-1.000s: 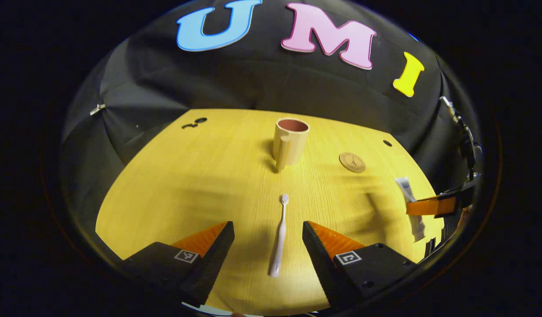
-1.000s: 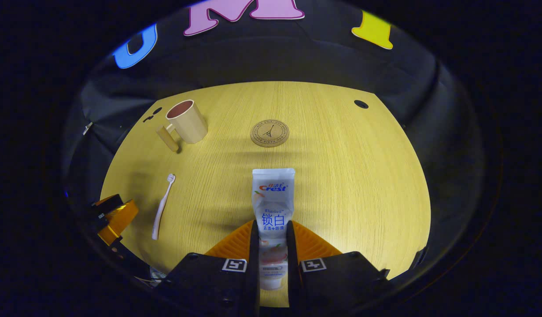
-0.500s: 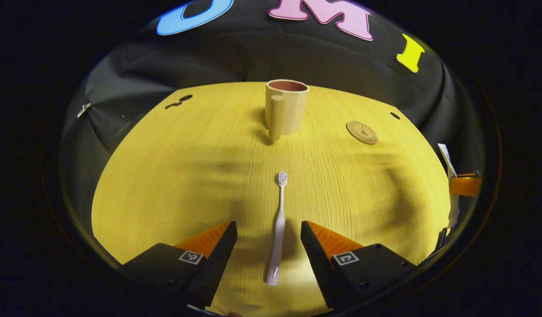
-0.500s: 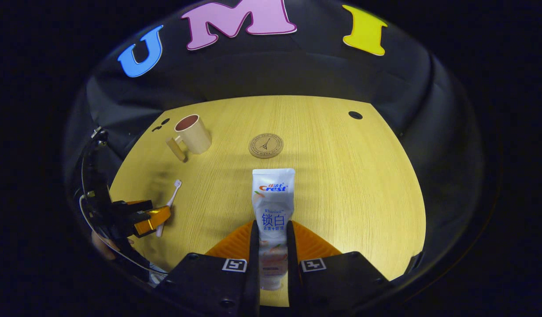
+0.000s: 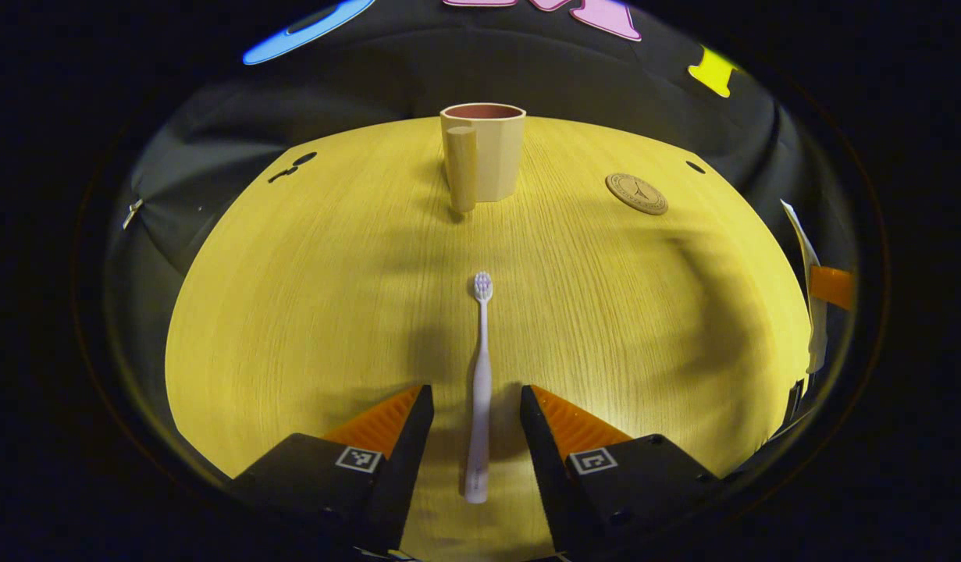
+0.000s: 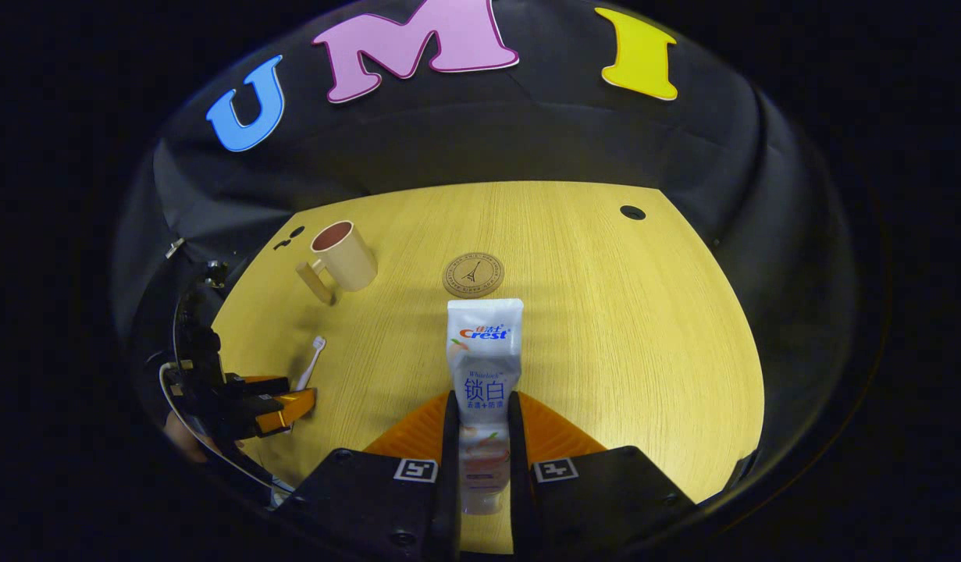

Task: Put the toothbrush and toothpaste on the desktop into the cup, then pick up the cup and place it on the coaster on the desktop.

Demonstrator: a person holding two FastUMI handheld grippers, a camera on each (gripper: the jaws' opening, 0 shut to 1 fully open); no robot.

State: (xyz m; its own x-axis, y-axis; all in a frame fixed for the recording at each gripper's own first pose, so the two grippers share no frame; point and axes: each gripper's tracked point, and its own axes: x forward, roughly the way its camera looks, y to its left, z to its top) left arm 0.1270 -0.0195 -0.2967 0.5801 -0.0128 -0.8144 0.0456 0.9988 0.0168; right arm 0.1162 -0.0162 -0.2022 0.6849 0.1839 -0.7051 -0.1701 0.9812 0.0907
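A white toothbrush [image 5: 479,390] lies flat on the yellow wooden desktop [image 5: 316,297], its handle between the fingers of my left gripper [image 5: 472,410], which stands open around it without touching. In the right gripper view my right gripper [image 6: 482,410] is shut on a white toothpaste tube [image 6: 482,351], held above the desk with its flat end pointing forward. A beige cup [image 5: 484,152] with a straight handle stands upright at the far side of the desk, also seen as the cup [image 6: 346,256]. A round brown coaster [image 5: 636,193] lies to its right, coaster [image 6: 473,275].
Small dark holes [image 5: 293,165] sit at the desk's far left corner and another hole [image 6: 631,211] at the far right. The left gripper [image 6: 281,398] with the toothbrush [image 6: 312,361] shows at the left of the right gripper view. Black cloth rings the desk.
My left gripper has come down and forward over the toothbrush, its fingers narrowing around the handle. My right gripper has lifted the toothpaste slightly.
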